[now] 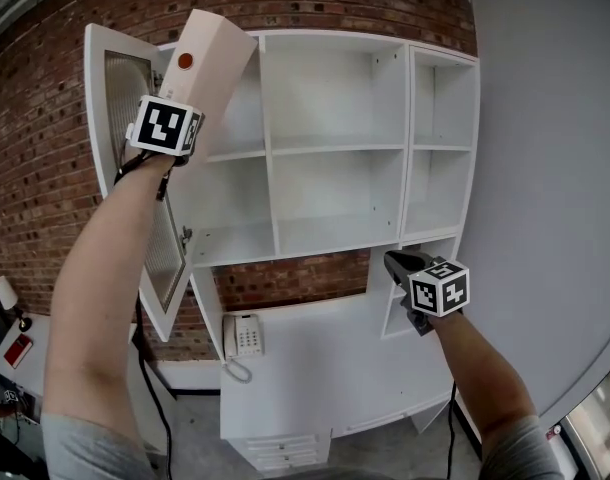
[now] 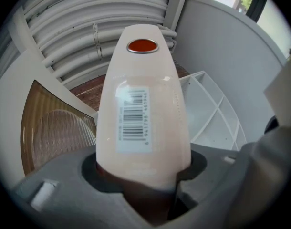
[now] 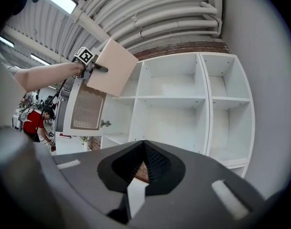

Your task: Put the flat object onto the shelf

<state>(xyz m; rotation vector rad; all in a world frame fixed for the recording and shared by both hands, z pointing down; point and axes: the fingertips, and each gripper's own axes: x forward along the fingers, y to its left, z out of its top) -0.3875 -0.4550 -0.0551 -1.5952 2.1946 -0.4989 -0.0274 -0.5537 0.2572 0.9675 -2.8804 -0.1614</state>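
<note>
Left gripper clamps one flat box; right gripper closed, empty.

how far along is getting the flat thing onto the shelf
Done: the cabinet door is open and the left tool grips the flat object. In hand: it is held up before the top-left compartment of the shelf unit, not yet inside. Left: set it on a shelf and let go. The right tool is shut, empty.
</note>
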